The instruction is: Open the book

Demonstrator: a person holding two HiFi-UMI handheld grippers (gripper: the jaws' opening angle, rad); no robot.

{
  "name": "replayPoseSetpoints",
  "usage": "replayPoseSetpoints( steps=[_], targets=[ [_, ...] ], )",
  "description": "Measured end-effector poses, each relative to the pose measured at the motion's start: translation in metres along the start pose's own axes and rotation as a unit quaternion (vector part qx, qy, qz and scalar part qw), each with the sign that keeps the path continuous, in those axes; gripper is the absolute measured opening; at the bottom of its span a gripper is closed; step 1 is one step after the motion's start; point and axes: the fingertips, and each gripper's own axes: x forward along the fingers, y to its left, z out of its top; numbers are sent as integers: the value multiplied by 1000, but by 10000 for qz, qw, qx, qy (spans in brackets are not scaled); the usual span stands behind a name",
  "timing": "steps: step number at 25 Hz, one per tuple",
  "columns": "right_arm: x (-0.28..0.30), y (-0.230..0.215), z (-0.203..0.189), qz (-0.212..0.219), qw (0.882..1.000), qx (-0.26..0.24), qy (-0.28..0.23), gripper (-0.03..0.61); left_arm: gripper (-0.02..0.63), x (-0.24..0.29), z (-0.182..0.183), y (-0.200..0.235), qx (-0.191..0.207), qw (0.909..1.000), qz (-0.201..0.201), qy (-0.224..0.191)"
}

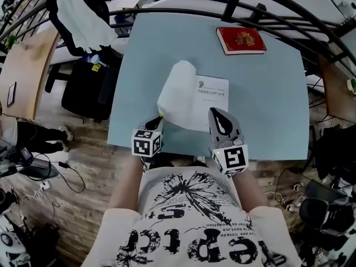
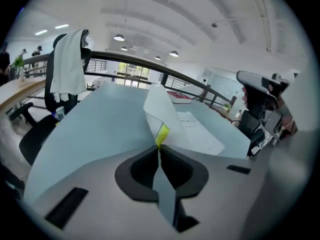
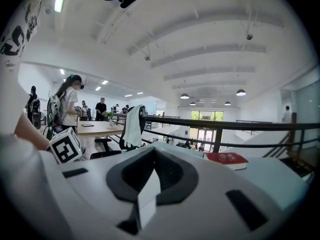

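Book (image 1: 212,101) — head view: it lies open near the front edge of the table (image 1: 278,104), its cover (image 1: 177,93) curled upward. Thin, floppy and light, I judge.

Left gripper view: left gripper (image 2: 159,145) is clenched on the cover's edge at a yellow tab (image 2: 162,133). A good hold, but the paper could crease or tear.

Right gripper view: right gripper (image 3: 152,156) is closed on nothing — apparently clear of the book, which is out of frame here.
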Motion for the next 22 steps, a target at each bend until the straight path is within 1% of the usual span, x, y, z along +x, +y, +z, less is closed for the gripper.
replayPoseSetpoints(
  steps=[2,8,13,18,20,22],
  targets=[
    [2,6,-2,-14,10000,-12,69,11,29,5,-9,6,-265,9996,0,124],
    [7,22,-9,-7,9997,-9,230,11,38,15,-35,19,-843,9951,-16,514],
    [1,29,-14,-20,9995,-41,327,11,46,19,-54,20,-1097,9904,105,834],
    [-5,28,-20,-67,9991,69,415,11,51,22,-67,18,-1400,9850,180,996],
    [-6,29,-22,-85,9989,62,448,11,52,22,-67,18,-1414,9840,209,1065],
    [-8,31,-22,-97,9988,45,468,11,65,21,-67,16,-1304,9844,195,1166]
  ],
)
